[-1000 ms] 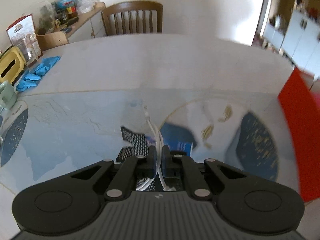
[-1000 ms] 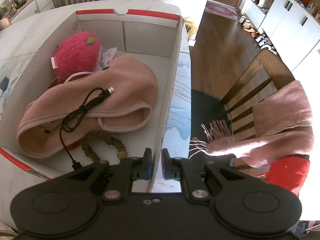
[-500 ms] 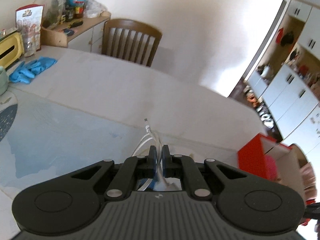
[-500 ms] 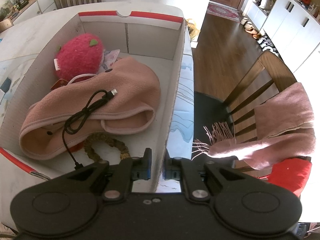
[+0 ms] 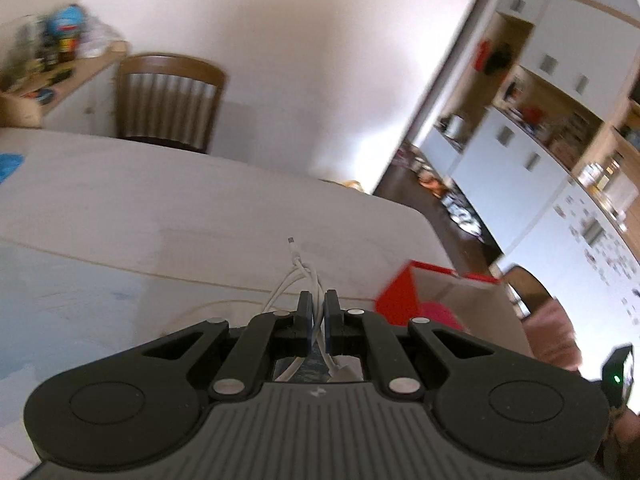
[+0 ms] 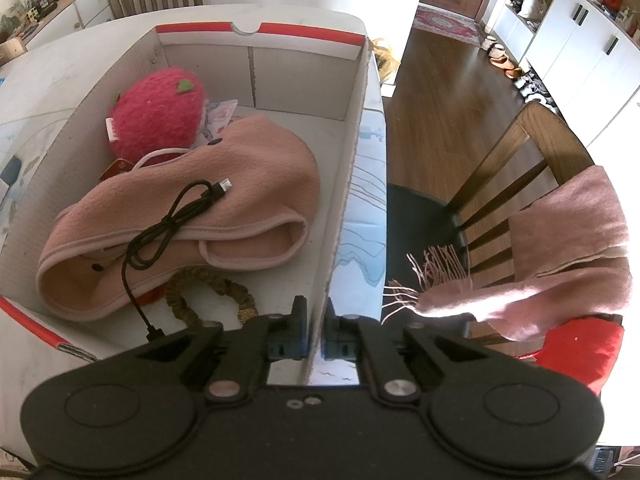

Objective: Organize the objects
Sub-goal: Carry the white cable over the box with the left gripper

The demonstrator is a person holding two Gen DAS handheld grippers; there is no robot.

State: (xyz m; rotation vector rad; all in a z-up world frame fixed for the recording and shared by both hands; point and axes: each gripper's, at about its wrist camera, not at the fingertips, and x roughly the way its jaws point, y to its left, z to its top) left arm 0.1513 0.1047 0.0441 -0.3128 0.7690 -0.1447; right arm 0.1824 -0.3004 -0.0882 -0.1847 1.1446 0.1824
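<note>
Compared with a second before, the left gripper [image 5: 317,316] had risen off the patterned mat and swung toward the box, its jaws clamped on a thin white charging cable [image 5: 298,280]. The right gripper's [image 6: 316,322] jaws had narrowed slightly and now pinched the near end of the box's right cardboard wall, holding the box steady. Judged from this, the cable was picked up and on its way to be dropped inside.

The white cable looked limp and glossy, bunched in loose loops that stuck up past the fingertips, with a small plug at its far tip, hanging above the white table [image 5: 168,204].

Ahead to the right stood the open red-and-white cardboard box [image 6: 362,92] near the table's right edge. It already held a pink fleece garment [image 6: 224,200], a coiled black cable [image 6: 168,232], a braided brown ring [image 6: 212,292] and a fuzzy red strawberry plush [image 6: 156,112].
</note>
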